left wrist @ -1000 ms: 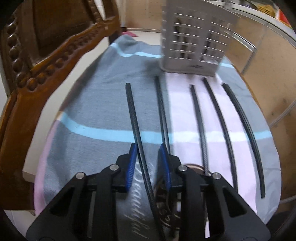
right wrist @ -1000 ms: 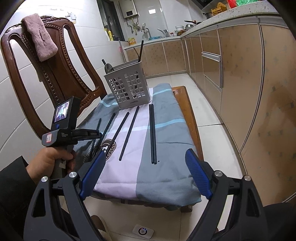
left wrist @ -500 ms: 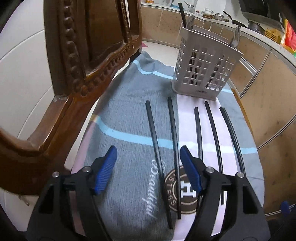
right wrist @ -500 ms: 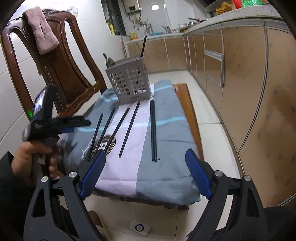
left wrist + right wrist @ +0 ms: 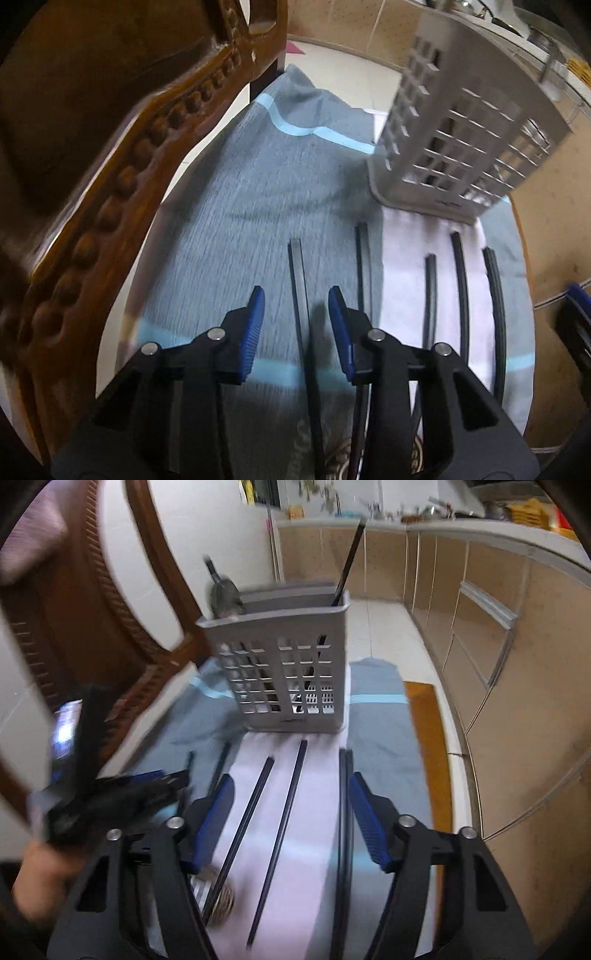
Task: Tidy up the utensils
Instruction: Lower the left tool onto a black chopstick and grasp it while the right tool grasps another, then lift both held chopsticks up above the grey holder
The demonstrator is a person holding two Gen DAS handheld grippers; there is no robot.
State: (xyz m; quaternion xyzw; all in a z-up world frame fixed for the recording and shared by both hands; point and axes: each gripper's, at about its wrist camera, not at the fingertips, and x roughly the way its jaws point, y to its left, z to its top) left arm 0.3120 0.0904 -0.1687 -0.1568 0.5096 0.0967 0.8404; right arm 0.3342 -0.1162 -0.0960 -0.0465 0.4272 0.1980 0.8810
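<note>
Several black chopsticks lie side by side on a striped cloth (image 5: 258,206) in front of a grey slotted caddy (image 5: 461,122) (image 5: 288,672). My left gripper (image 5: 297,325) is low over the cloth, jaws closing. The leftmost chopstick (image 5: 299,291) runs between its blue pads, and neither pad touches it. My right gripper (image 5: 291,812) hovers over the pink part of the cloth, jaws closing. Two single chopsticks (image 5: 258,801) lie between its pads, untouched. A doubled pair (image 5: 345,794) lies just inside its right pad. The caddy holds one upright chopstick (image 5: 349,554) and a dark ladle (image 5: 223,590).
The carved wooden chair back (image 5: 110,147) rises close on the left of the cloth. Kitchen cabinets (image 5: 480,635) and tiled floor lie to the right, past the bare seat edge (image 5: 424,738). A hand (image 5: 40,878) holds the blurred left gripper at left in the right wrist view.
The left gripper opened wide, then came forward and down over the leftmost chopstick with its jaws narrowing. The right gripper swept in from off the seat to over the cloth, jaws narrowing.
</note>
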